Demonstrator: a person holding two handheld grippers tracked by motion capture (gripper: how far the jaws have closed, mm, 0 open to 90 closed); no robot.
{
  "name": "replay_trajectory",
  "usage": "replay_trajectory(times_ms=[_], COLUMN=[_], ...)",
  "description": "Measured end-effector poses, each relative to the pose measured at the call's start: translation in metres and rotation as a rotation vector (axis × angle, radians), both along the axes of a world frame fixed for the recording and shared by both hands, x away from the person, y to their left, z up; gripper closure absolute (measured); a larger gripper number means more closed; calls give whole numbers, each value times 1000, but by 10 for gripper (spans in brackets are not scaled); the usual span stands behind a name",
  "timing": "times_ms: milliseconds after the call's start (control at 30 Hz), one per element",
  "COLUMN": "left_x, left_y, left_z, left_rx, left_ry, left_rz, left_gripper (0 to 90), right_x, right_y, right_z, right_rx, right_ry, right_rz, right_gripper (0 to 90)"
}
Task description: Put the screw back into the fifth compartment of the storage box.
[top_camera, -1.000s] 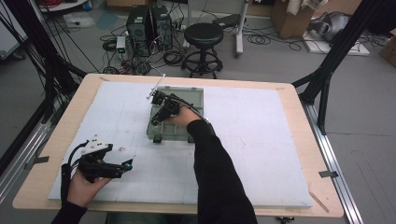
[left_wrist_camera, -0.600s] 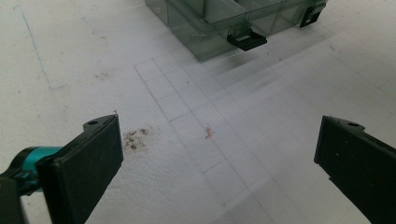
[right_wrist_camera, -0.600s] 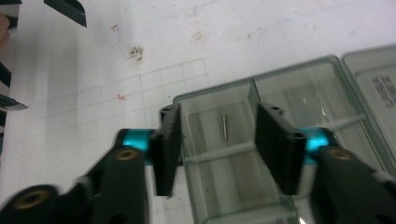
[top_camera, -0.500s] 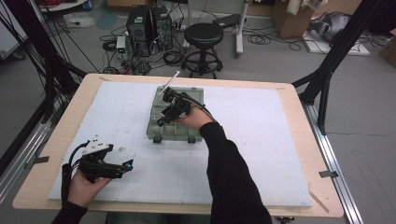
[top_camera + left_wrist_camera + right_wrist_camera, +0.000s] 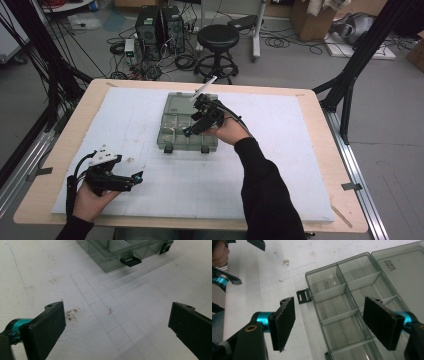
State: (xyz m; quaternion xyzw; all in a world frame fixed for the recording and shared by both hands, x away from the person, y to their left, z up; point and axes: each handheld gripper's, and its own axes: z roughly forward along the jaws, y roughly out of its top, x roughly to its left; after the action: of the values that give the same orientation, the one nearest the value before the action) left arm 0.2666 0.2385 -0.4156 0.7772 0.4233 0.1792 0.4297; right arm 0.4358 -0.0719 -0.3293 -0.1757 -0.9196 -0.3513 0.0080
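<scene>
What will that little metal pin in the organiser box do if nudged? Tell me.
The pin looks like a thin smooth metal cylinder lying flat, so it would probably roll or skid. It seems light and stiff. The compartment's divider walls in the organiser box should stop it quickly.

In the right gripper view, we see the clear grey plastic compartment box (image 5: 352, 305) cut off by the right and bottom edges, so we cannot count its compartments. A small thin metal piece (image 5: 326, 285) lies in one corner compartment; it is too small for us to tell what it is. In the left gripper view, the top edge cuts the same box. In the high view, the right gripper (image 5: 189, 131) hides part of the box.
</scene>
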Motion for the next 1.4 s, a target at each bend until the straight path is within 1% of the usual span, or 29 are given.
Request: replay_trajectory(times_ms=[67,200,267,300,400,500,533,600,667,733,800,867,1033,1100,1233,1400], left_x=[0,0,0,0,0,0,0,-1,-1,-1,-1,-1,-1,-1,-1,-1], left_y=[0,0,-1,-1,0,0,0,0,0,-1,-1,-1,-1,-1,-1,-2], left_z=[0,0,0,0,0,0,0,0,0,0,0,0,0,0,0,0], left_rx=[-5,0,-2,-3,-1,1,4,1,4,2,5,5,5,5,8,7], left_ry=[2,4,2,0,1,2,3,2,3,3,3,3,4,5,5,3], left_rz=[3,-2,1,0,-1,2,-1,-1,-4,-2,-4,-4,-4,-4,-5,-3], left_gripper=[17,17,17,17,17,17,17,17,17,17,17,17,17,17,17,17], right_x=[-3,-7,-11,-13,-16,-20,-22,-25,-27,-29,-32,-34,-41,-44,-50,-55], right_y=[-5,-14,-19,-21,-28,-34,-36,-40,-44,-48,-53,-57,-69,-75,-87,-98], right_z=[1,2,2,2,4,7,8,7,5,2,0,-2,-6,-8,-10,-13], right_rx=[17,20,33,33,10,25,28,29,28,30,21,27,41,39,45,49], right_ry=[2,-5,-15,-11,-19,-23,-31,-28,-33,-31,-32,-28,-35,-39,-38,-37], right_rz=[-12,-20,-28,-31,-42,-53,-57,-68,-85,-86,-91,-96,-125,-134,-156,-171], right_gripper=[188,167,141,140,111,93,91,79,3,3,3,3,3,3,3,3])
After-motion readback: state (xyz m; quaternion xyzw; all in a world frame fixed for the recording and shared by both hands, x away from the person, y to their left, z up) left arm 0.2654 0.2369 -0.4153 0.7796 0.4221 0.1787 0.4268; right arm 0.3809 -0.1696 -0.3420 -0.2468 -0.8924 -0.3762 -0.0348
